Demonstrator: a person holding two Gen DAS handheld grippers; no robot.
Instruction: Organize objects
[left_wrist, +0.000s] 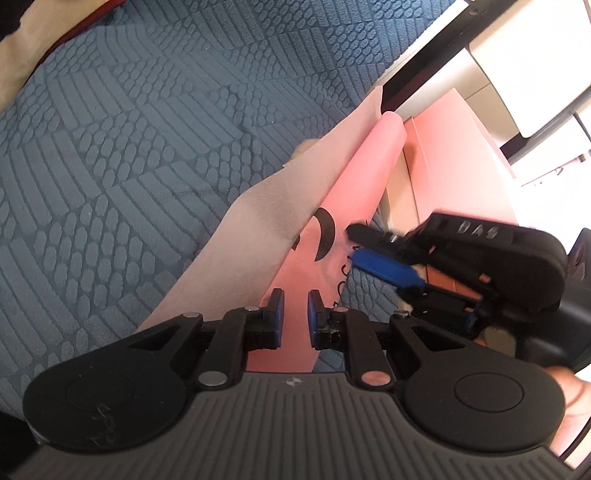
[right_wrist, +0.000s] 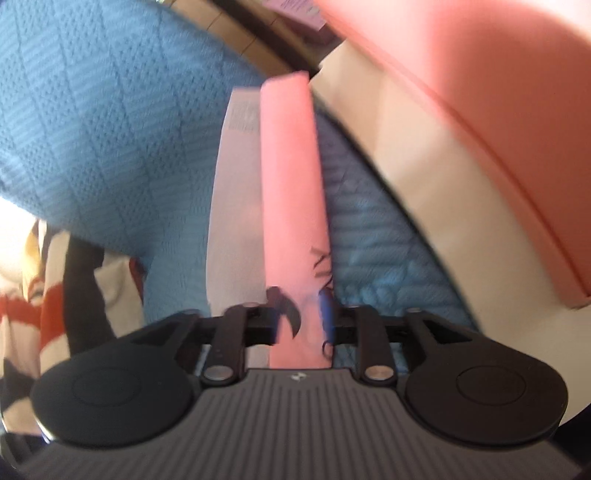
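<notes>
My left claw (left_wrist: 295, 314) is narrow and my right claw (right_wrist: 299, 325) loose around the pink bag (right_wrist: 291, 192); box (right_wrist: 461, 110) not yet filled.

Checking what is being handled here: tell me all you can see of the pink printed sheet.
The pink printed sheet looks like thin, floppy paper or plastic, curled lengthwise, with black crescent and line markings. A paler sheet lies along its side. It slants over the blue textured cover. It runs between the fingers of the left gripper and the right gripper; whether either presses it is unclear.
</notes>
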